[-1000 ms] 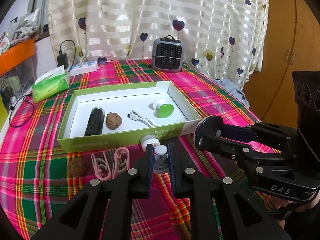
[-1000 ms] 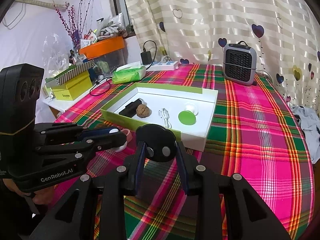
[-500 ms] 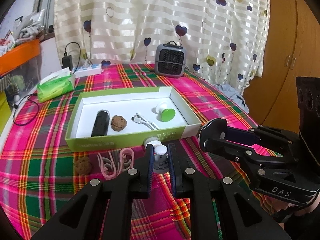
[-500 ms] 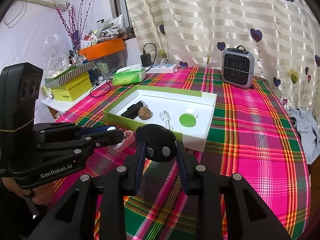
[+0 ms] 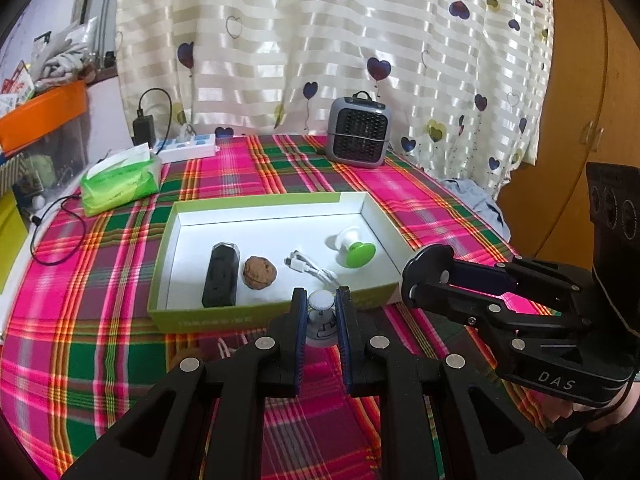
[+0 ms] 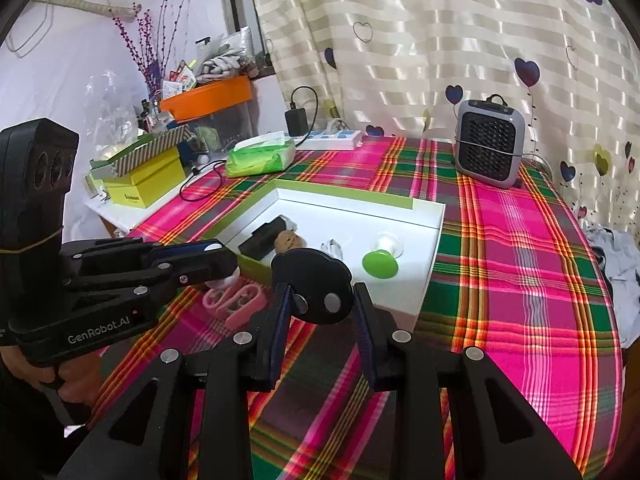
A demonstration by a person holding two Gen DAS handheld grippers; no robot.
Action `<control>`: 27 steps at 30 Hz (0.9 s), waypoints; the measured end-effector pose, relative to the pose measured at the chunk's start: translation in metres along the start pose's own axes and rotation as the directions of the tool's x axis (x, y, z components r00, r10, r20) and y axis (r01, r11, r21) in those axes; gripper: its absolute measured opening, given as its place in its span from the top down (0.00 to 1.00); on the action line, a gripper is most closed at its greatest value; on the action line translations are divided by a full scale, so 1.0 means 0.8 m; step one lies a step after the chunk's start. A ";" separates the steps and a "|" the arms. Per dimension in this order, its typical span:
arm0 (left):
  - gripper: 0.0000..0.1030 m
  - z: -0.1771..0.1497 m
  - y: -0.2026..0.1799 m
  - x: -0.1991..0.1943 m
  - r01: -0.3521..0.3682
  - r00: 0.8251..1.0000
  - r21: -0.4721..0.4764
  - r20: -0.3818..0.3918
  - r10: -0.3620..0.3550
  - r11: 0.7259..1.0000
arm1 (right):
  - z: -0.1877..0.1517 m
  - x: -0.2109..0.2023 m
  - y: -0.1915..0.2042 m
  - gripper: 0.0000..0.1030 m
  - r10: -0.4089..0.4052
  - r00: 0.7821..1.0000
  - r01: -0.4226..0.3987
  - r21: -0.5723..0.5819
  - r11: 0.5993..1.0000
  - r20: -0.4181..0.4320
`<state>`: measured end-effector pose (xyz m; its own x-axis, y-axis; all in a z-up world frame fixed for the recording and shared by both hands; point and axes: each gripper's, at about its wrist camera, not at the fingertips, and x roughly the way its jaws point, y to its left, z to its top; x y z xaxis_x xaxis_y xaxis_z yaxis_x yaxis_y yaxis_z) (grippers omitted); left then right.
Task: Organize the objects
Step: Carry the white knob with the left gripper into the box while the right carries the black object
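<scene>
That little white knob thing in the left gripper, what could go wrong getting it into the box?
The left gripper pinches the white knob only at the fingertips, so it might slip or twist out. The green box has a raised near wall right ahead that could clip it if carried low. The right gripper, holding a black disc, is close alongside, so the two could bump.

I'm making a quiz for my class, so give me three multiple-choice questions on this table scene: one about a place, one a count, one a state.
1. Where does the walnut in the box lie?
A. beside the black device
B. on the tissue pack
C. under the heater

2. How many things lie inside the box?
A. two
B. four
C. six

3. What is the left hand-held gripper doing?
A. standing open
B. clamping a small white-topped knob
C. holding a cable

Answers: A, the two lie side by side; B, device, walnut, white cable, green-based suction cup; B, its pads press the knob.
</scene>
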<state>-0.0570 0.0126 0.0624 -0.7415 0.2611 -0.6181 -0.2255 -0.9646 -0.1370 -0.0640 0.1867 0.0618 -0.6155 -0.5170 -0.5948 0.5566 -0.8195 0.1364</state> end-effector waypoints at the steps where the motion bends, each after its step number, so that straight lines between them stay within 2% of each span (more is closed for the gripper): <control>1: 0.88 0.001 0.001 0.002 0.000 1.000 -0.001 -0.002 0.000 1.000 | 0.002 0.001 -0.002 0.69 0.000 1.000 0.000 0.001 1.000 -0.001; 17: 0.88 0.041 0.017 0.034 -0.004 1.000 -0.009 -0.010 0.004 1.000 | 0.030 0.033 -0.021 0.69 -0.013 1.000 0.013 0.006 1.000 -0.025; 27: 0.88 0.045 0.023 0.072 0.012 0.999 -0.024 -0.044 -0.013 1.000 | 0.036 0.068 -0.029 0.69 -0.007 0.998 0.008 0.007 1.000 -0.069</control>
<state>-0.1268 0.0109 0.0524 -0.7101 0.2719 -0.6495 -0.2191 -0.9620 -0.1632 -0.1265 0.1704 0.0493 -0.5794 -0.4928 -0.6492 0.5482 -0.8251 0.1370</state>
